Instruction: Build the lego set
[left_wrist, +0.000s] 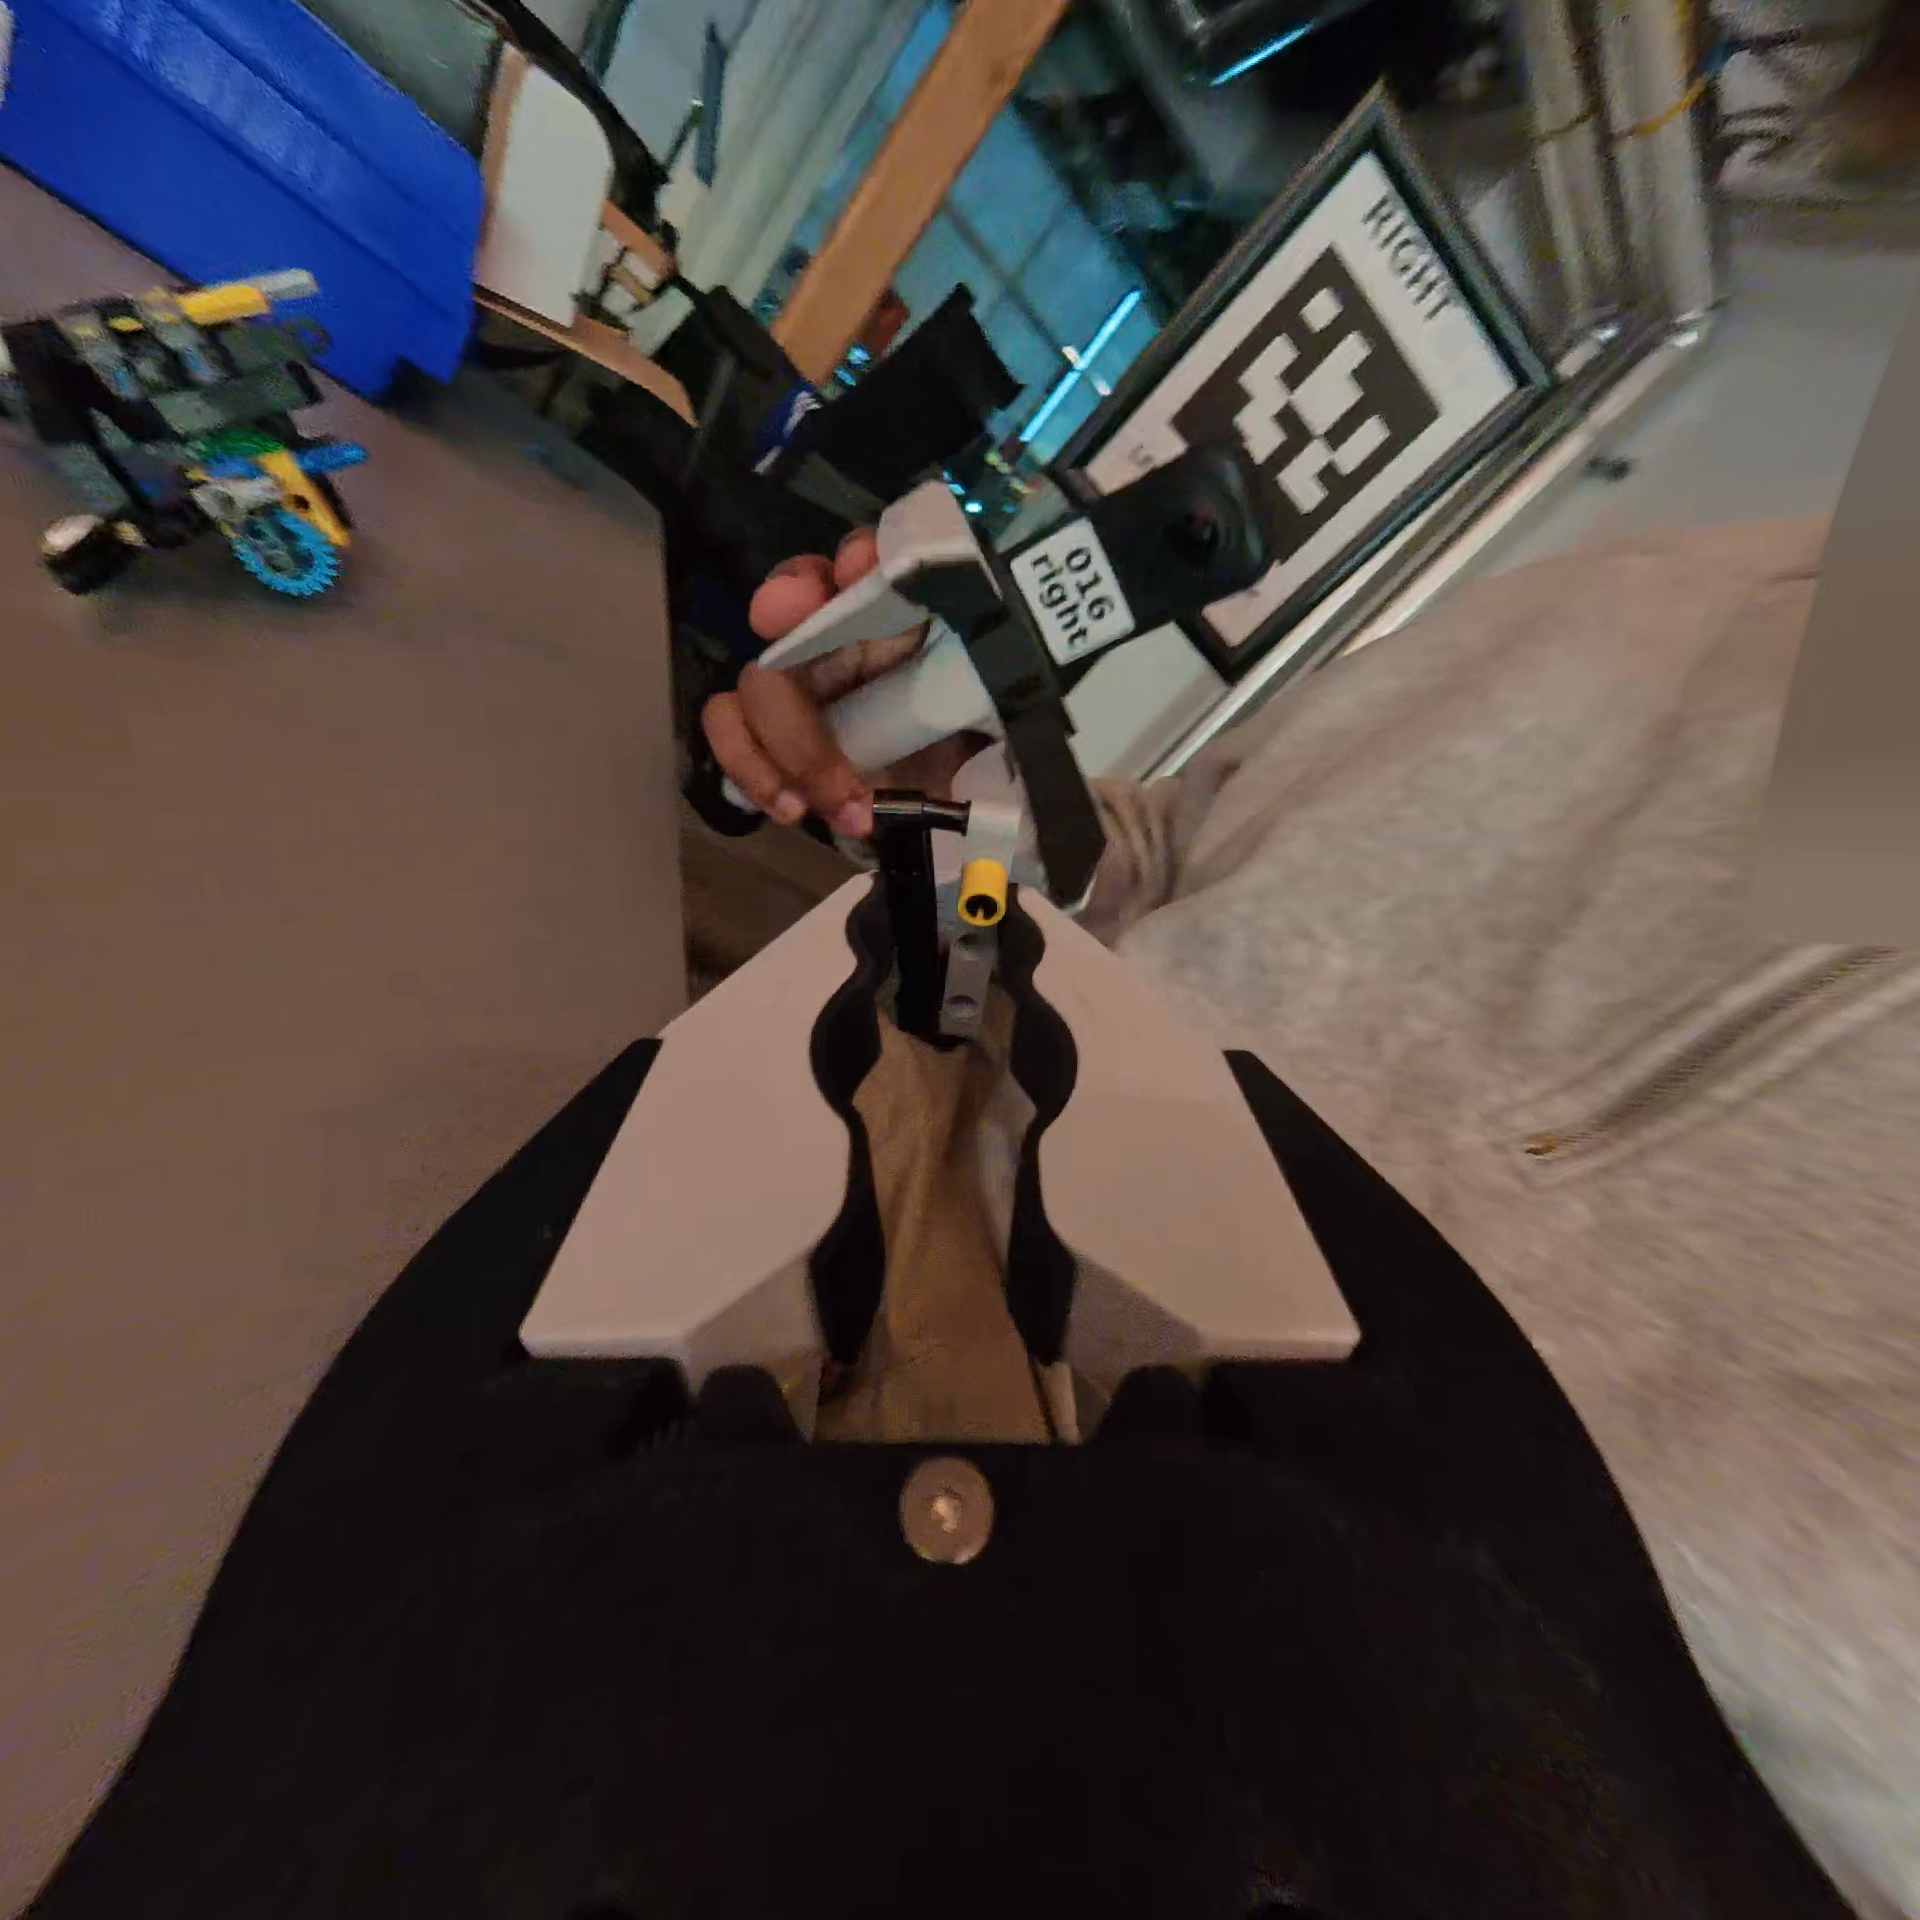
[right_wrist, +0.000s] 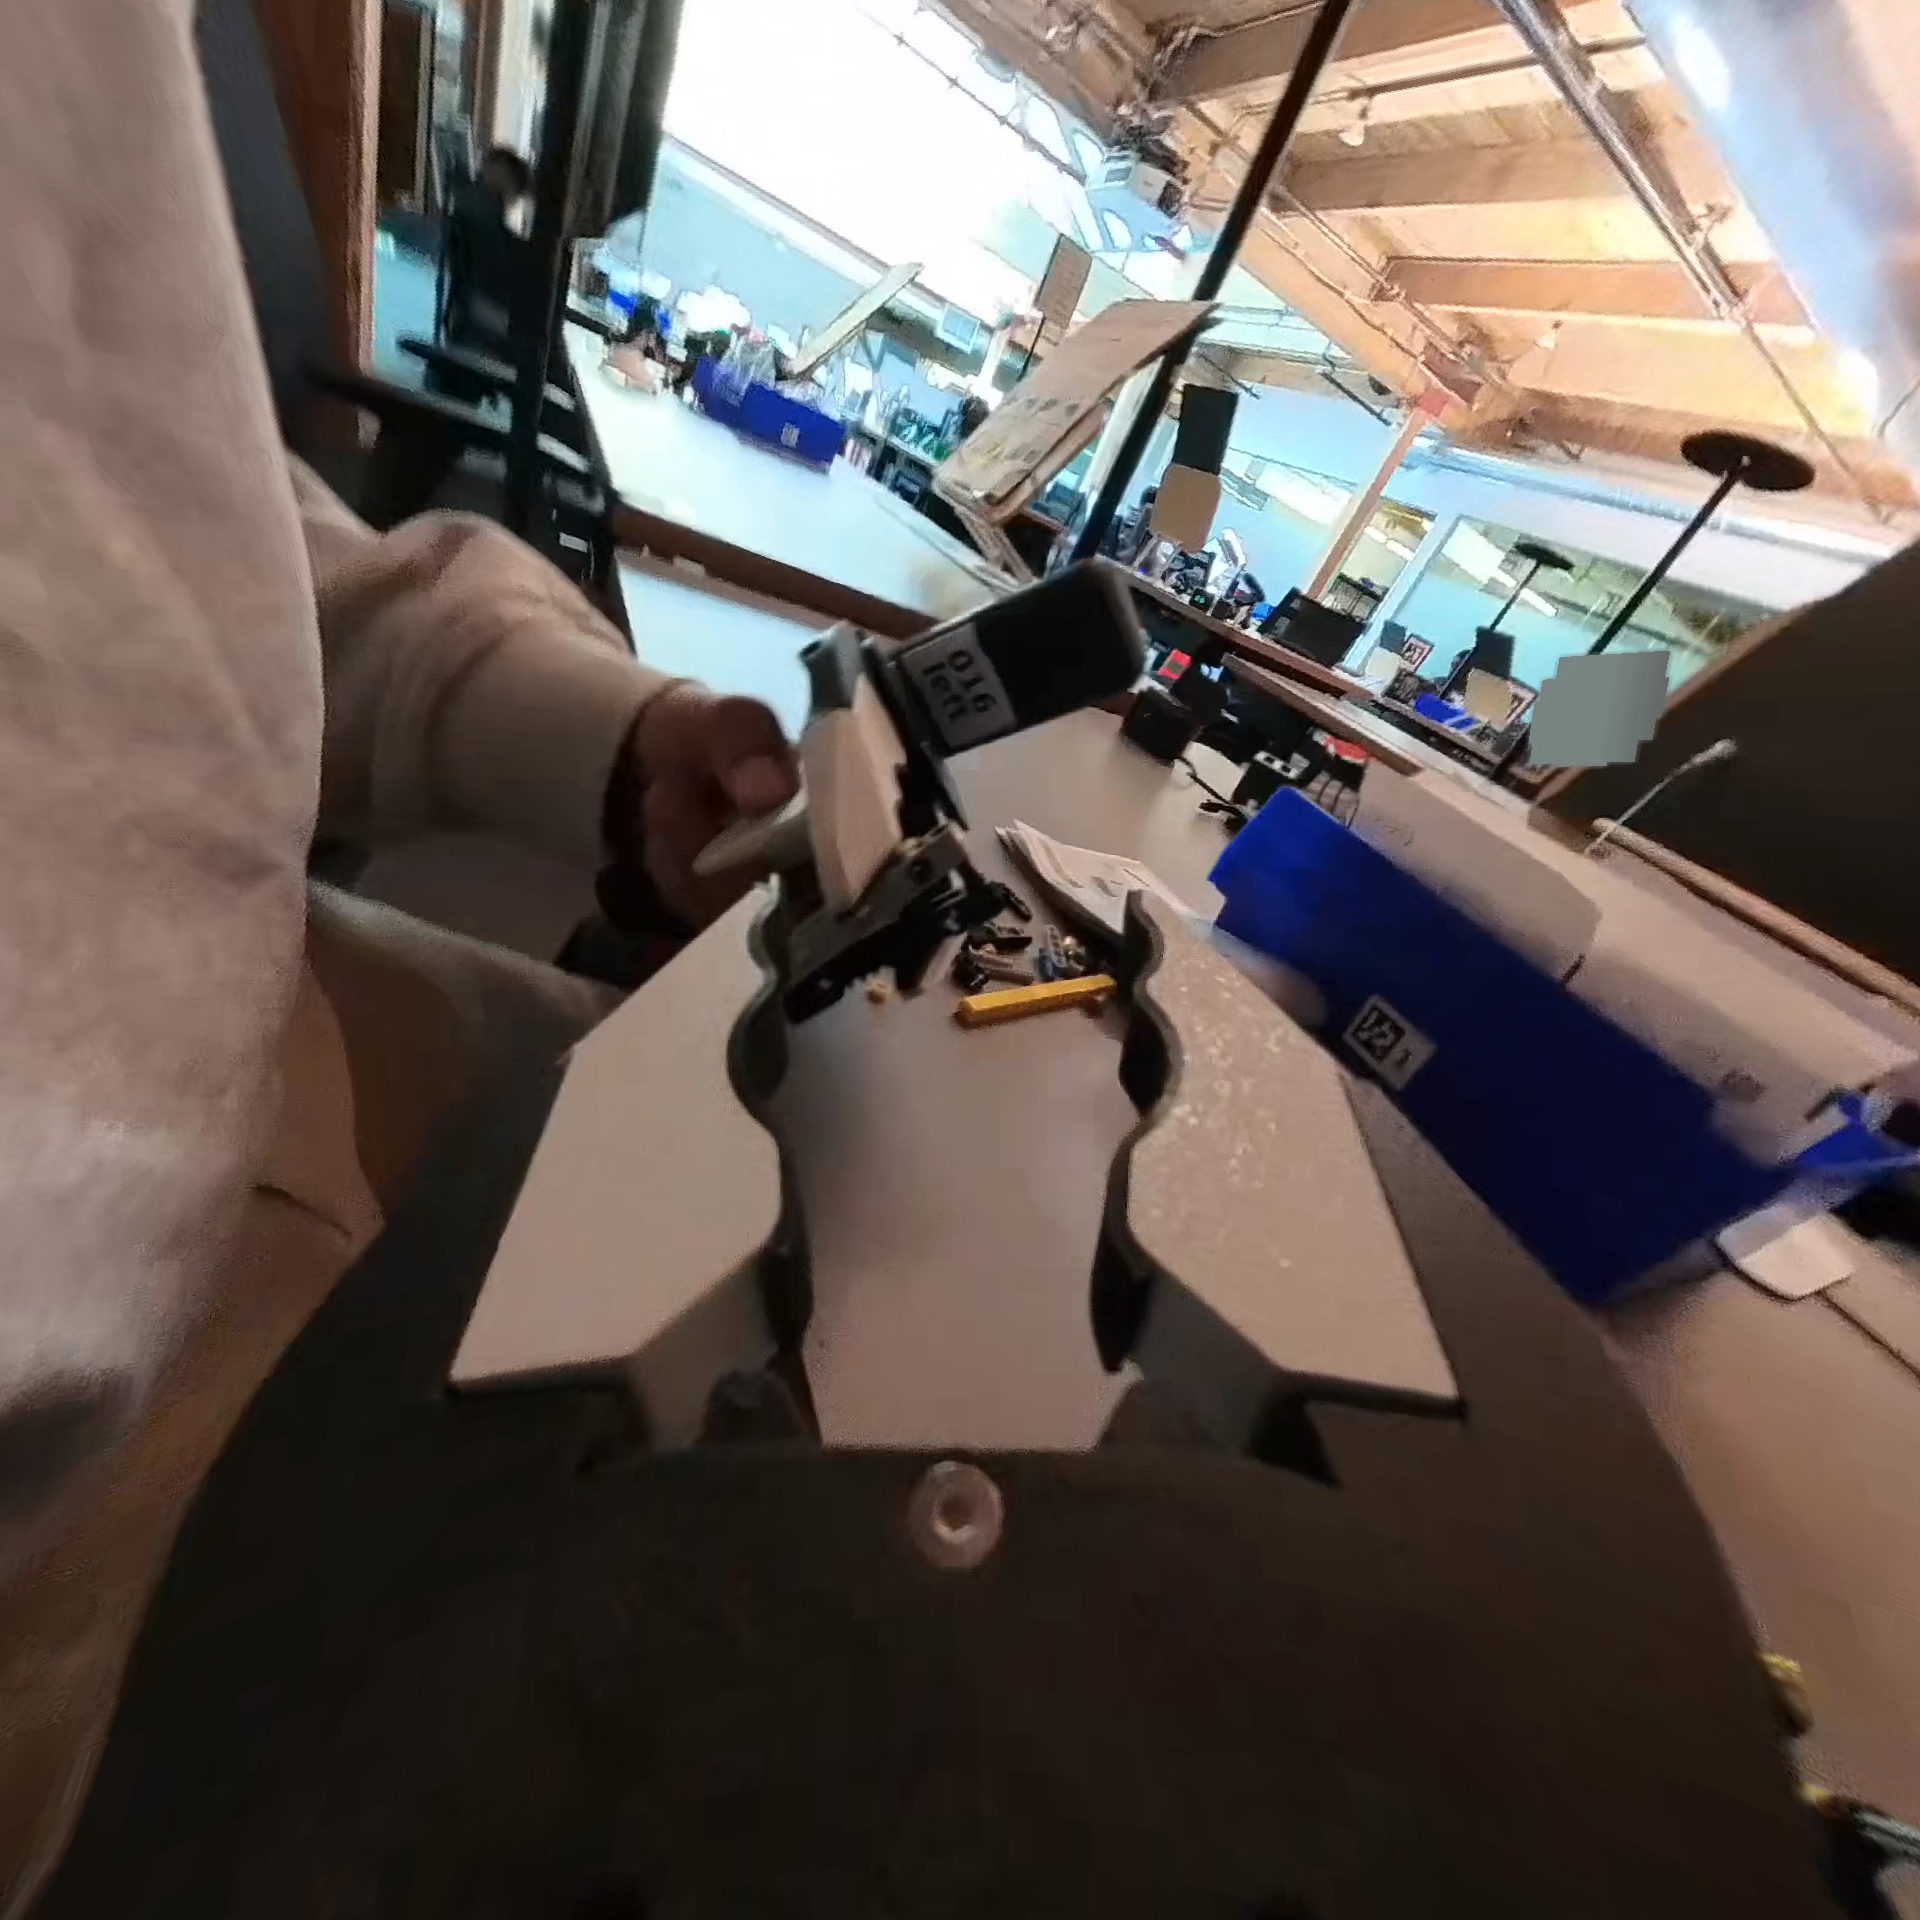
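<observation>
My left gripper (left_wrist: 940, 940) is shut on a small lego sub-assembly (left_wrist: 935, 925): a black piece with a pin on top, a grey beam and a yellow bush (left_wrist: 981, 891). It is held up off the table, close to the right gripper's body (left_wrist: 966, 644) and the hand on it. My right gripper (right_wrist: 956, 930) is open and empty, pointing at the left gripper (right_wrist: 883, 821) and the black-and-grey piece (right_wrist: 883, 925) it holds. A part-built lego model (left_wrist: 177, 436) with a blue gear stands on the table at the far left.
Loose pieces lie on the table: a yellow beam (right_wrist: 1034, 1006) and several small dark parts (right_wrist: 997, 935). A paper booklet (right_wrist: 1070, 873) lies behind them. A blue bin (right_wrist: 1507, 1018) stands at the right, also showing in the left wrist view (left_wrist: 239, 177). A person's light sleeve (left_wrist: 1455, 831) is close. Left and right tips are no more than a few centimetres apart. The part-built lego model (left_wrist: 177, 436) sits 20 cm or so from the ends of my right fingers.
</observation>
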